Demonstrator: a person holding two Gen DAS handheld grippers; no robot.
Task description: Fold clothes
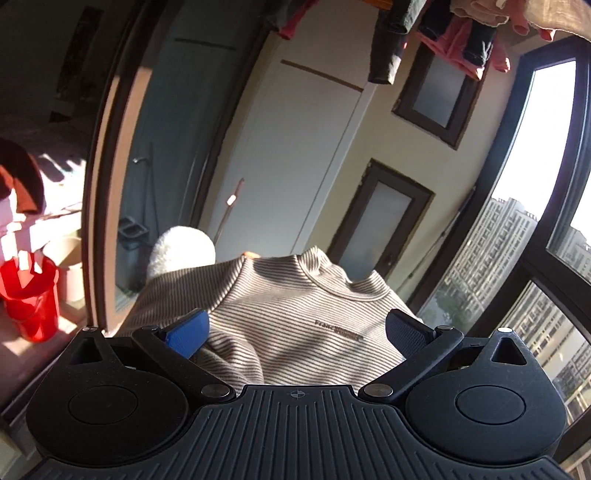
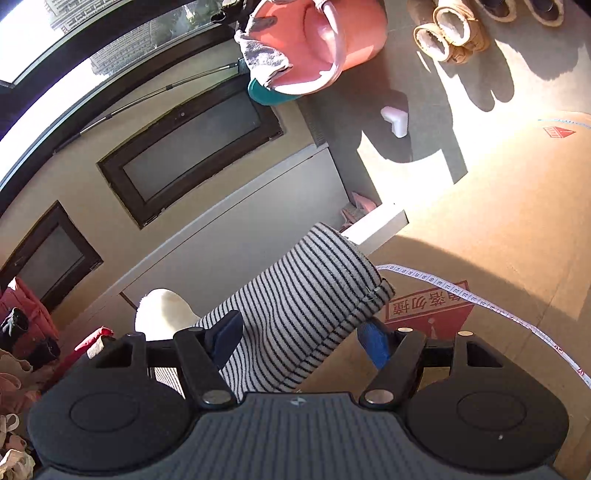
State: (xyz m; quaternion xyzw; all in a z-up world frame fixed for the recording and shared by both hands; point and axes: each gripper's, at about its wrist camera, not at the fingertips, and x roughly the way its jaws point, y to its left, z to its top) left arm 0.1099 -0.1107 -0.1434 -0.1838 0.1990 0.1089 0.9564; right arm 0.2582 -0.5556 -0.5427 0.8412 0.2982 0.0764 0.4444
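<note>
A beige striped shirt (image 1: 295, 306) with a small dark chest print hangs in the air in the left wrist view, collar up. My left gripper (image 1: 295, 332) stands wide open around its lower part; the blue left pad (image 1: 188, 334) touches the cloth, the dark right pad (image 1: 404, 334) is at its edge. In the right wrist view a black-and-white striped sleeve (image 2: 303, 306) runs between the fingers of my right gripper (image 2: 301, 341), whose jaws stand apart with the cloth loose between them. The sleeve cuff (image 2: 354, 258) points away, above a cardboard sheet (image 2: 498, 240).
Clothes (image 1: 443, 33) hang from a rack overhead. A red bucket (image 1: 29, 295) stands at left, tall windows (image 1: 535, 221) at right. A pink basin (image 2: 314, 44), boots (image 2: 447, 33) and a measuring tape (image 2: 480, 299) lie on the floor. A white fluffy object (image 2: 162, 314) is behind the sleeve.
</note>
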